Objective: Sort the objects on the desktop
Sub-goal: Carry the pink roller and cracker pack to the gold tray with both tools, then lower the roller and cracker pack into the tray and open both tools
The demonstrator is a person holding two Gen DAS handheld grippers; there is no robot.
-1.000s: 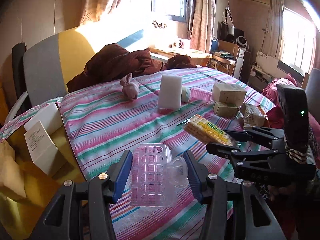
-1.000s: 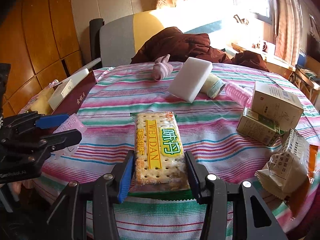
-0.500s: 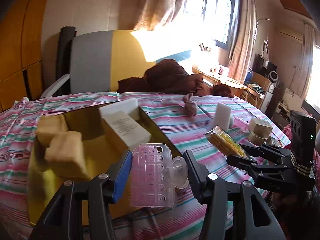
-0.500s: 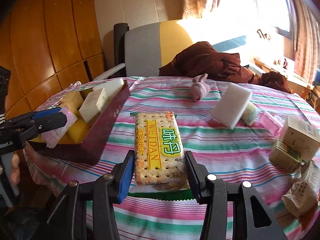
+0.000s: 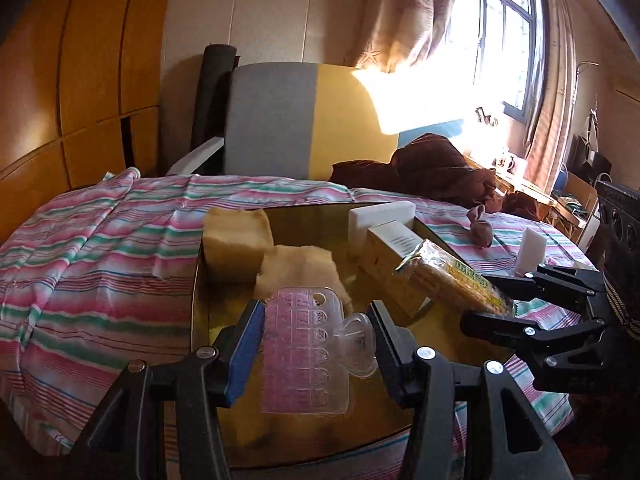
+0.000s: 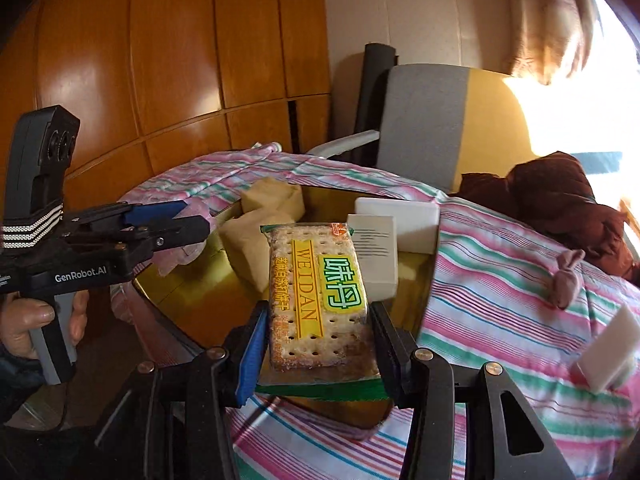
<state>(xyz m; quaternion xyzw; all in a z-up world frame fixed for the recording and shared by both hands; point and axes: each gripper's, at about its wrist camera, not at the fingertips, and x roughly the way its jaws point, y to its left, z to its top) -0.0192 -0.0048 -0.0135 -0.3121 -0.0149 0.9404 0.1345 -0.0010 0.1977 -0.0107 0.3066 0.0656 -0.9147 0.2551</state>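
Both grippers hover over the gold tray (image 5: 200, 300). Left gripper (image 5: 316, 344) is clamped on the pink plastic holder (image 5: 304, 344); right gripper (image 6: 318, 344) is clamped on the cracker pack (image 6: 316, 296). Judgement: lower each load into bare tray floor ahead of the fingertips before releasing. Ahead in tray: two yellow sponges (image 5: 236, 240), two white boxes (image 6: 376, 256).

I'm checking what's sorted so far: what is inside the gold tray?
The gold tray holds two yellow sponges, a white block and a white box. The held cracker pack hides some floor.
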